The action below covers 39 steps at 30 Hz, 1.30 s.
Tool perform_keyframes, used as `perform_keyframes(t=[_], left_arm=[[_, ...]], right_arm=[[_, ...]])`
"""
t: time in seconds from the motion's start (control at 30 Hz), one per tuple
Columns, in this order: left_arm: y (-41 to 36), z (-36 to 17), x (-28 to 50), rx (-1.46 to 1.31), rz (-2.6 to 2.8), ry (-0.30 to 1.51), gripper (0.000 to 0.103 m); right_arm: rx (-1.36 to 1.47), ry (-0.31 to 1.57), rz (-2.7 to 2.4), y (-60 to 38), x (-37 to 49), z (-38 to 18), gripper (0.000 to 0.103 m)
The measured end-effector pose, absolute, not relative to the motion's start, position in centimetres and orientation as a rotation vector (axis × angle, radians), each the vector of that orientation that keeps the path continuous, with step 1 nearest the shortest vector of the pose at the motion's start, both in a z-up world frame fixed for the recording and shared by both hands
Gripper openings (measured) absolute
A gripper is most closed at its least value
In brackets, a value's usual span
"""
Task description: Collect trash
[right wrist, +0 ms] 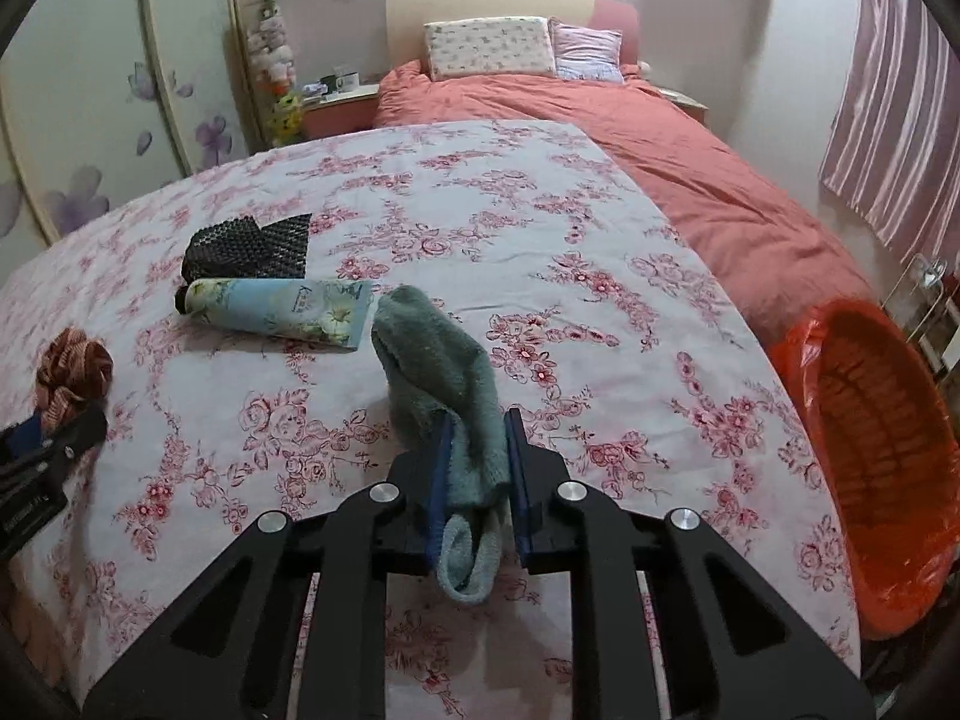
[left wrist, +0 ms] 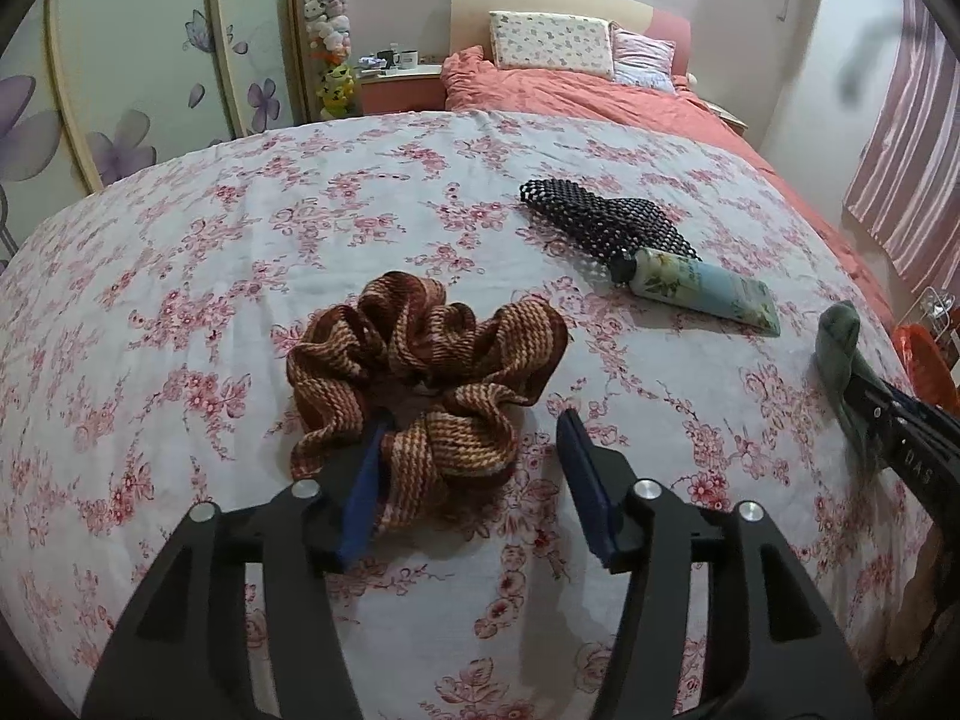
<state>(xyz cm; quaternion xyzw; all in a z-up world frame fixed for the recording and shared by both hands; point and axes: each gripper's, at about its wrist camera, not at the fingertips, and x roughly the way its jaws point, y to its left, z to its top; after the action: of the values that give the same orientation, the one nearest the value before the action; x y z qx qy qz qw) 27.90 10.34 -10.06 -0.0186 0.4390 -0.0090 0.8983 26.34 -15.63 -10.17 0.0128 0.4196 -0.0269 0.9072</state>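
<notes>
On floral bedspread (right wrist: 420, 192), my right gripper (right wrist: 477, 420) clamped on grey-green fuzzy sock (right wrist: 444, 372). My left gripper (left wrist: 474, 426) half-wide, straddling brown striped fabric scrunchie (left wrist: 420, 354), pads not pressing. Pale blue floral tube (right wrist: 276, 309) and black mesh pouch (right wrist: 249, 246) near. Orange-lined bin (right wrist: 864, 450) beside bed, right.

Far beyond the claw, two pillows (right wrist: 489, 48) lean on the headboard (right wrist: 474, 3); mugs (right wrist: 347, 81) stand on a nightstand (right wrist: 339, 105) left of them.
</notes>
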Motion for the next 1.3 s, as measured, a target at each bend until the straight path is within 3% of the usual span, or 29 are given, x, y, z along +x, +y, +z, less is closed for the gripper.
perform_keyframes(t=[0.2,0.27,0.4,0.83,1.2,1.3], left_arm=[[10.3,-10.0,27.9,-0.045,-0.021,0.909,0.058],[10.6,-10.0,27.8,-0.072,-0.025,0.904,0.058],[11.4,-9.9,27.5,-0.137,-0.038,0.891,0.058],[12.1,-9.7,27.1,-0.193,-0.043,0.879,0.058],[11.3,-9.7,27.8,-0.123,-0.047,0.893,0.059],[11.4,-9.8,28.2,-0.121,-0.044,0.893,0.055]], right_arm=[[0.047,0.874,-0.039,-15.9,26.5,-10.3,0.021],[0.100,0.879,-0.030,-16.8,26.5,-10.4,0.031],[0.206,0.872,0.010,-18.2,26.3,-10.6,0.032],[0.128,0.883,-0.032,-17.4,26.2,-10.6,0.040],[0.110,0.882,-0.026,-17.1,26.4,-10.5,0.041],[0.117,0.882,-0.027,-17.0,26.6,-10.5,0.041]])
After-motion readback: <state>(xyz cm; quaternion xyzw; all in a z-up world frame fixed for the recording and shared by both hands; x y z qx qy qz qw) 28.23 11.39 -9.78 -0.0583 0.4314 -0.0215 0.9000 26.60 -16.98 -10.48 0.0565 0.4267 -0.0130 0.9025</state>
